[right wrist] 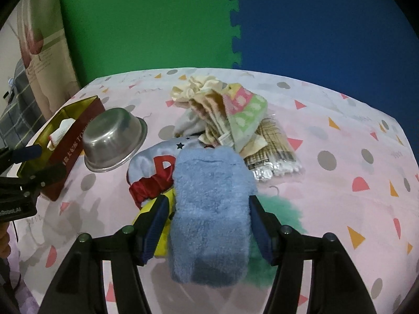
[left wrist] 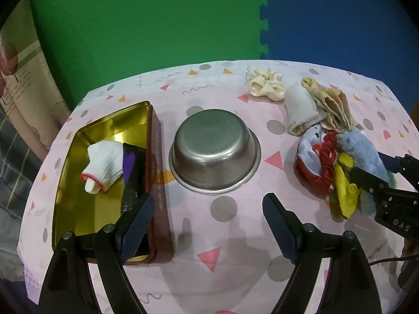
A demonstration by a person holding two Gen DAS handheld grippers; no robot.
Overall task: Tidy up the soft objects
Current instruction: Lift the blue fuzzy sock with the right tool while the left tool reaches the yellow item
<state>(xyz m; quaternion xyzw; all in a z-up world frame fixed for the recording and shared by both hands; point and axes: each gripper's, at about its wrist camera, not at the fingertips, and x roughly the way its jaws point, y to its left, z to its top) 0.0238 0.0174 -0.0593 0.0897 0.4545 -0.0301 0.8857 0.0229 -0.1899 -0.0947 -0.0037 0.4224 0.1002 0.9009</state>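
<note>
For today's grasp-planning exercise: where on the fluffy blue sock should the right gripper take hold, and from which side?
Grip the fluffy blue sock across its thick middle, coming from above and the near side. It lies lengthwise between the right gripper's open fingers, atop the pile, so both long edges are free for the pads.

The blue sock [right wrist: 209,209] hides most of the green fluff [right wrist: 277,209] and yellow piece [right wrist: 162,235] beneath it. In the tin [left wrist: 78,183], a white sock [left wrist: 104,167] covers part of a dark item [left wrist: 134,172] that cannot be identified. Near the worktop's [left wrist: 222,235] right edge, the right hand-held gripper [left wrist: 371,172] is cut off by the frame.
</note>
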